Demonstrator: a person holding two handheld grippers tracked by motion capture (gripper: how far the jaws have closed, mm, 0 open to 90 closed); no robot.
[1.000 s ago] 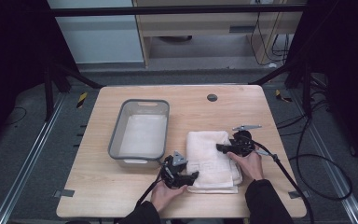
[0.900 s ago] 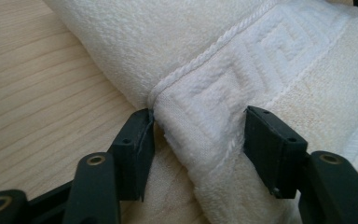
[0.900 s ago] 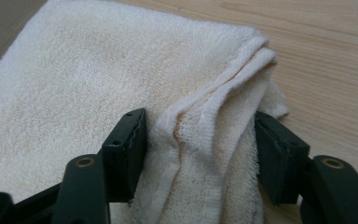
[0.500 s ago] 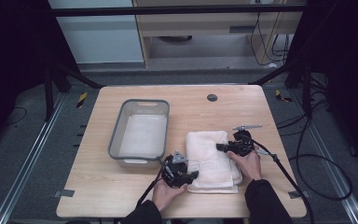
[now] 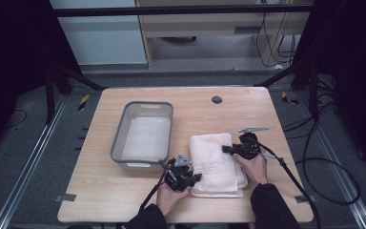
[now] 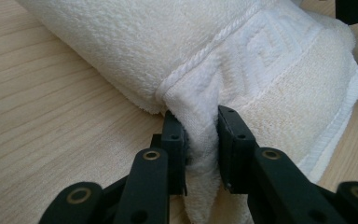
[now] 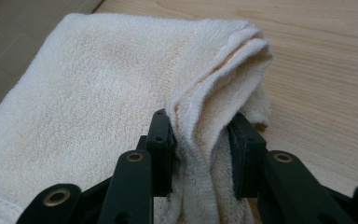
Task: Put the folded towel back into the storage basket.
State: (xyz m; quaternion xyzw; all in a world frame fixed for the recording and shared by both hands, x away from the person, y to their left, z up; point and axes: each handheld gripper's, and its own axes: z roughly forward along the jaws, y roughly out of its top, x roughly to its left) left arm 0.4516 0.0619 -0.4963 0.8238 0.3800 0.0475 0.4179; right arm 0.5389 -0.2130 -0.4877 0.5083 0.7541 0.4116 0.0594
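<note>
White towel [image 5: 217,162] is pinched at both ends by your left tongs [image 6: 200,140] and right tongs [image 7: 200,149]; lift evenly, so neither fold slips.

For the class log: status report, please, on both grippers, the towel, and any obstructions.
Left gripper shut on towel edge. Right gripper shut on its far fold. Towel folded, flat on table. Grey bin beside it, apart; nothing in the way.

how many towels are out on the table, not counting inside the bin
1. The towel lies folded right of the bin, pinched by the left gripper and right gripper. Folds may hide another.
</note>
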